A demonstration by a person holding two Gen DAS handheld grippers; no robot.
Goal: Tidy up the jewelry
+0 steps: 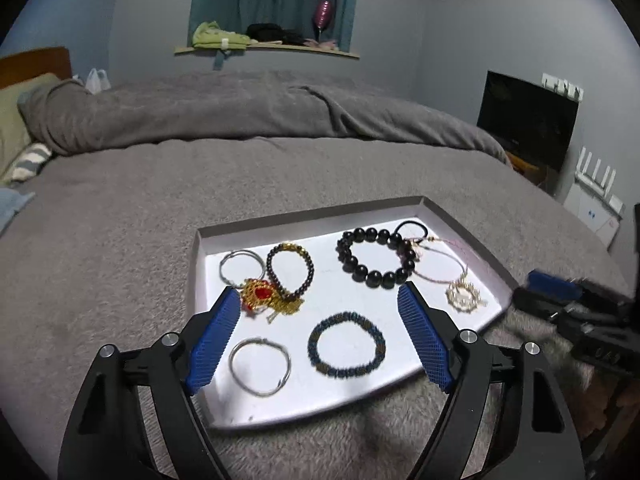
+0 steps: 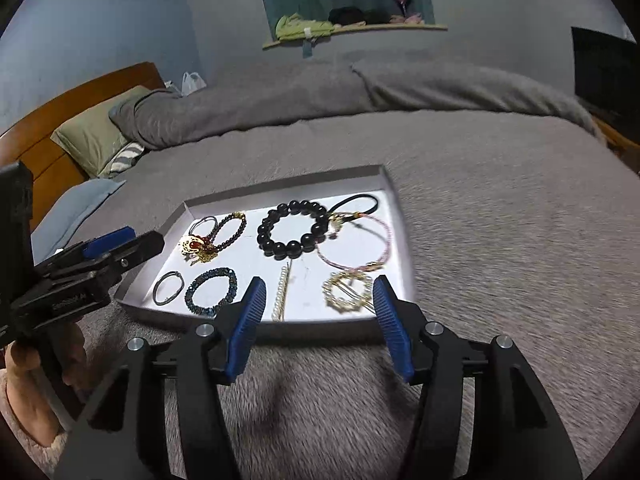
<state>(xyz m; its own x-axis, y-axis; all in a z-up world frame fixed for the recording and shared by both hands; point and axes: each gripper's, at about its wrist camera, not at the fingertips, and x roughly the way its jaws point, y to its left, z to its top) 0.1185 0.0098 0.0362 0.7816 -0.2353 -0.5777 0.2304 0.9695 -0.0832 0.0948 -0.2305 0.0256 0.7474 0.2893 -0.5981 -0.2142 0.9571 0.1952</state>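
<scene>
**Jewelry tray inspection: handling and obstructions**

While both grippers hover spread apart and empty at the near edge, the shallow white cardboard tray (image 1: 460, 216) lies on the grey fleece bed cover (image 1: 120, 240) with all the jewelry inside it. It appears light and likely to slide on the soft cover.

The large black round-bead bracelet (image 1: 374, 256) looks the heaviest and stiffest item; a pinch across one bead should hold. A black hair tie (image 1: 412, 226) and a pink cord bracelet (image 2: 354, 244) touch it on its right and may drag along. The blue-and-bronze beaded bracelet (image 1: 346, 344) lies apart, the easiest pick. The plain silver bangle (image 1: 260, 366) is thin and probably slippery. The red-and-gold pendant with chain (image 1: 266, 296) is tangled against the small dark bead bracelet (image 1: 290, 270); it looks fragile.

The left gripper (image 1: 320, 334) is released above the tray; the right gripper (image 2: 320, 320) is released near the pearl ring brooch (image 2: 347, 291).
</scene>
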